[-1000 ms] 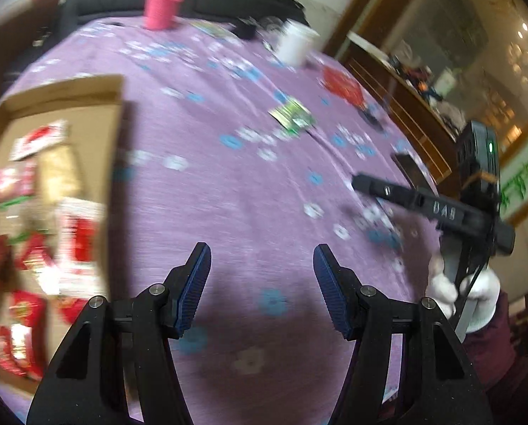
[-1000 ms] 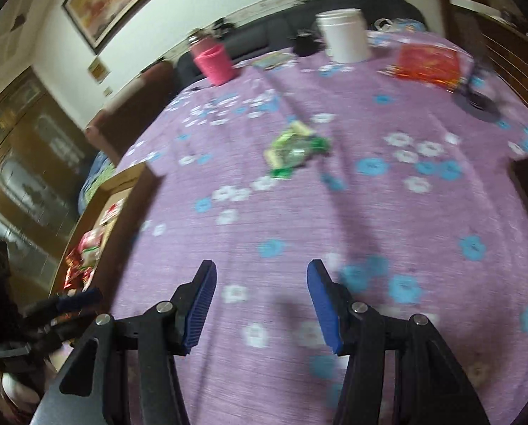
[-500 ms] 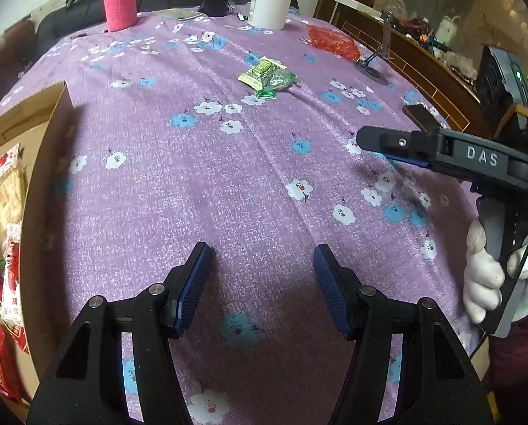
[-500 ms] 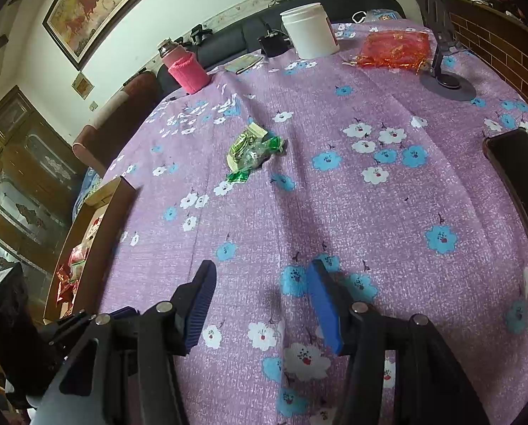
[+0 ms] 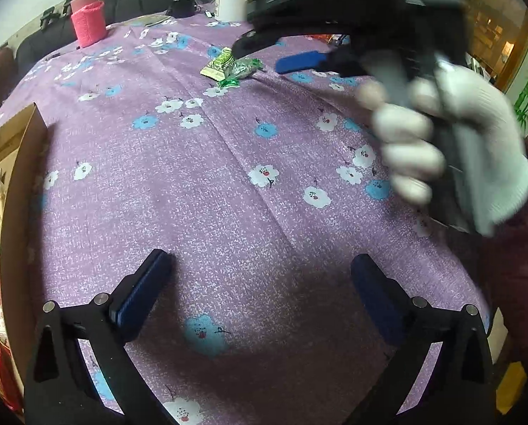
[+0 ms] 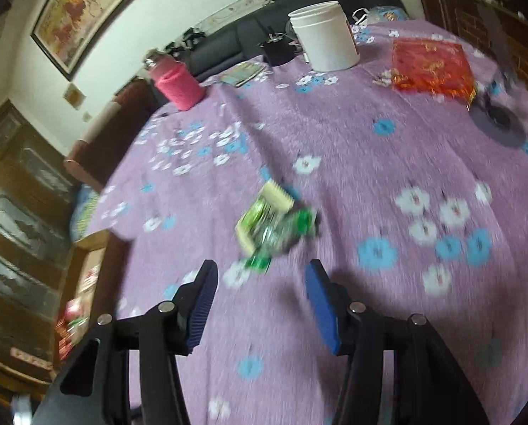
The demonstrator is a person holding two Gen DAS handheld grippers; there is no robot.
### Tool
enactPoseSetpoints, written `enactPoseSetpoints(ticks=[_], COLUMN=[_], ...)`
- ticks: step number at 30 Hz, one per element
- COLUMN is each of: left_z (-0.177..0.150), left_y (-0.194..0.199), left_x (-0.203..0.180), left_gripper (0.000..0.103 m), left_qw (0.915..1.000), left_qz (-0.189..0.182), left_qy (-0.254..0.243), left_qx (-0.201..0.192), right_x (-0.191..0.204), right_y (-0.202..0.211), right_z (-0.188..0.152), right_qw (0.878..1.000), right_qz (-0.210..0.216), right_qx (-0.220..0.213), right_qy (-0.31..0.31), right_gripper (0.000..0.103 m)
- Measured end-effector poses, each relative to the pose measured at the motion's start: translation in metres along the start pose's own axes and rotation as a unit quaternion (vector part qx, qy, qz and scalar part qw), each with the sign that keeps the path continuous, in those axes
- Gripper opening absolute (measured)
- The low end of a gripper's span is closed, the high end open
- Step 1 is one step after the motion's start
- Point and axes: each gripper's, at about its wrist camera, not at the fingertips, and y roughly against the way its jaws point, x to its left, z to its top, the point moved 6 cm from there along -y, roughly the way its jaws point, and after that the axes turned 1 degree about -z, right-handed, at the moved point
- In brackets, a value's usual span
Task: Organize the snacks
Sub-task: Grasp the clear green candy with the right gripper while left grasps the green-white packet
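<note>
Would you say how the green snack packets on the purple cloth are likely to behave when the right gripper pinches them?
The green snack packets look like thin crinkled foil, so probably light and floppy. Their glossy wrap may slip between the pads. Two seem to overlap, so one might drag the other.

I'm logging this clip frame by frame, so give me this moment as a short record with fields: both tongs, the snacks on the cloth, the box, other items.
right tongs: open, empty, just short of the green snack packets, not touching
left tongs: open, empty, above bare purple floral tablecloth
green snack packets: small heap lying loose on the cloth
cardboard box: at the table's left edge, red snack packs inside
other items: white jar, pink-sleeved bottle, red packet at the far side
</note>
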Motion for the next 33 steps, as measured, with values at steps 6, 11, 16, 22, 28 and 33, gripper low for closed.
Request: enactPoseSetpoints(ticks=[6,11,16,22,28,33], left_z=[0.0,-0.001,0.002,0.053,0.121,0.161], left_y=[0.004,0.009,0.017,0.034,-0.005,-0.05], left_x=[0.003,0.006,0.013,0.035,0.039,0.042], left_gripper=[0.102,0.102,0.097,0.097,0.082,0.081], left_qw=[0.9996,0.9981,0.9958,0.9946,0.9975,0.9987], left_qz=[-0.021,-0.046,-0.067,-0.051,-0.037,-0.016], left_qy=[0.015,0.035,0.061,0.068,0.019,-0.012], left_qx=[-0.012,-0.023,-0.018,-0.06,-0.058,-0.047], right_x=[0.0,-0.008,-0.021,-0.046,-0.059,-0.059], right_y=[-0.031,-0.016,0.019,0.039,0.041,0.041], right_z=[0.013,0.004,-0.013,-0.025,-0.024,-0.026], right_qw=[0.997,0.996,0.997,0.997,0.997,0.997], right_qz=[-0.074,-0.089,-0.072,-0.05,-0.015,0.005], right_qx=[0.005,-0.009,-0.034,-0.056,-0.062,-0.058], right_qy=[0.02,0.025,0.018,-0.005,-0.036,-0.046], right_gripper=[0.031,0.022,0.022,0.022,0.023,0.023])
